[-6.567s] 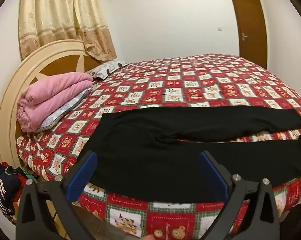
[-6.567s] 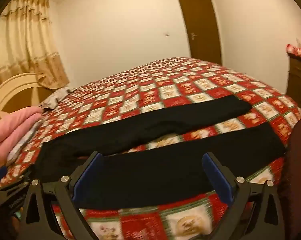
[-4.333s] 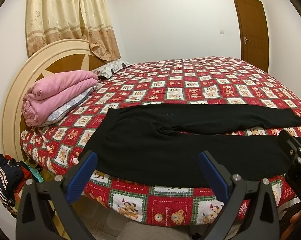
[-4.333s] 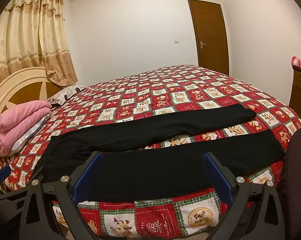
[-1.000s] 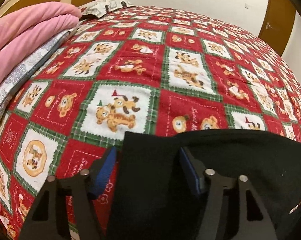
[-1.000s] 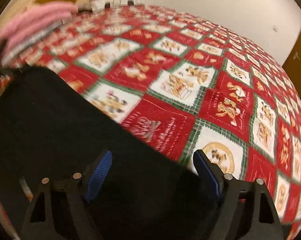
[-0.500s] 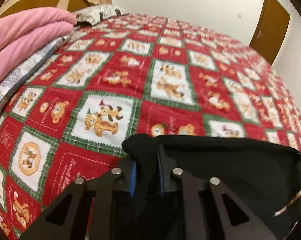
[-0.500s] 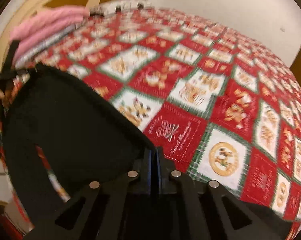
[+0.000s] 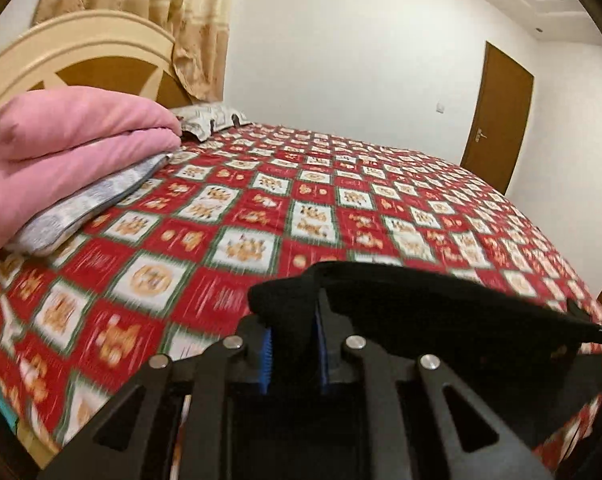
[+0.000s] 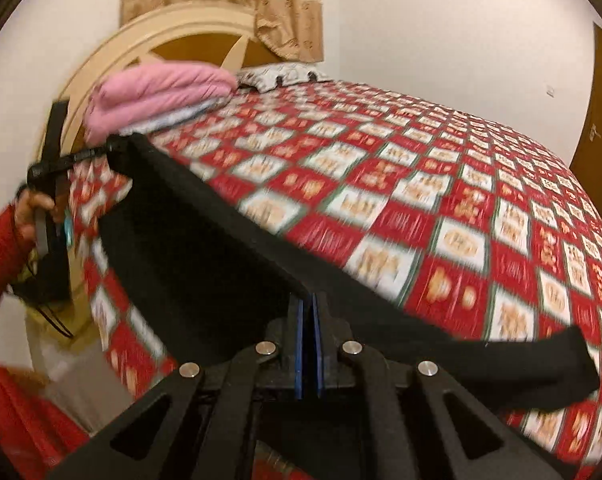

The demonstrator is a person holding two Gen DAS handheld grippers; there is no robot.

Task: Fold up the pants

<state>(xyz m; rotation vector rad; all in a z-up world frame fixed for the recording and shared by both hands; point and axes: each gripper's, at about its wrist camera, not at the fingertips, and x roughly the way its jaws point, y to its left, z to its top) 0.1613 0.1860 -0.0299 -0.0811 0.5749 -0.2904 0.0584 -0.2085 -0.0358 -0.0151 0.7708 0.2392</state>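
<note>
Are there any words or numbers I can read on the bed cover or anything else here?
None can be read.
The red squares of the bed cover may carry writing, too blurred to read.
The black pants, pink blanket and door show no writing.

Motion blurs the bedspread (image 9: 229,248); pants (image 10: 189,248) hide its near edge.

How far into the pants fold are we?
Done: both grabs. The left tongs and right tongs are each shut on an edge of the black pants. In hand: the fabric is stretched between them, raised above the red patchwork bedspread. Left: no fold shows yet; the held edge has to be carried across, laid flat, then folded along the length.
</note>
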